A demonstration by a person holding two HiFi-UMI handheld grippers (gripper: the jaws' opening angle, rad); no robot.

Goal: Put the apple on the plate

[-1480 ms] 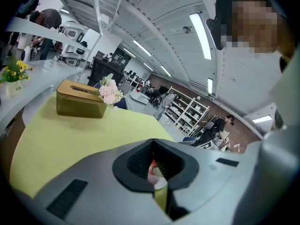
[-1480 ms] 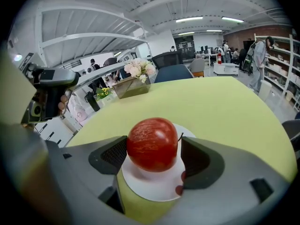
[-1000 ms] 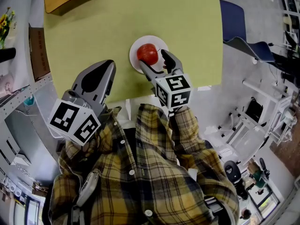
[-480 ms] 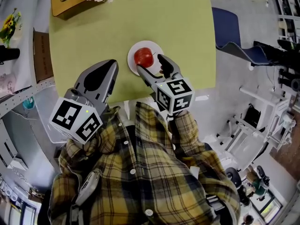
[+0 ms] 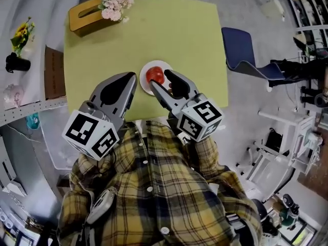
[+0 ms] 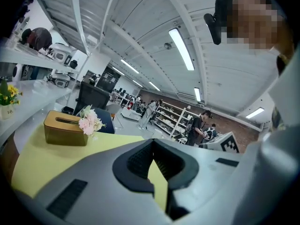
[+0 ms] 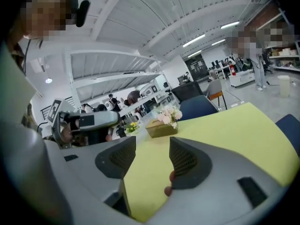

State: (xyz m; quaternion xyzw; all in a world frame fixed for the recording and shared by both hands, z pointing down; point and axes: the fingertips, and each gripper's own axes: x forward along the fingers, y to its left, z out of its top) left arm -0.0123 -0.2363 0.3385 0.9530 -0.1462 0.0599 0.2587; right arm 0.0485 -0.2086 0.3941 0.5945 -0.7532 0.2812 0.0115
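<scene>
A red apple (image 5: 155,75) lies on the small white plate (image 5: 145,82) near the front edge of the yellow-green table (image 5: 179,35). My right gripper (image 5: 160,79) hangs above the plate and partly covers it. Its jaws are closing with nothing between them. In the right gripper view (image 7: 152,148) only bare table shows in the gap, and a sliver of the apple (image 7: 168,185) peeks from under the right finger. My left gripper (image 5: 131,80) is shut and empty beside the plate, to its left. In the left gripper view (image 6: 151,145) its tips meet.
A wooden tissue box (image 5: 87,15) with pink flowers (image 5: 117,4) stands at the table's far left corner. A blue chair (image 5: 243,55) is to the right of the table. Shelving with yellow flowers (image 5: 21,34) runs along the left. People stand far off in the hall.
Both grippers have risen. The right one has come up off the apple, which stays on the plate, and its jaws have narrowed.
</scene>
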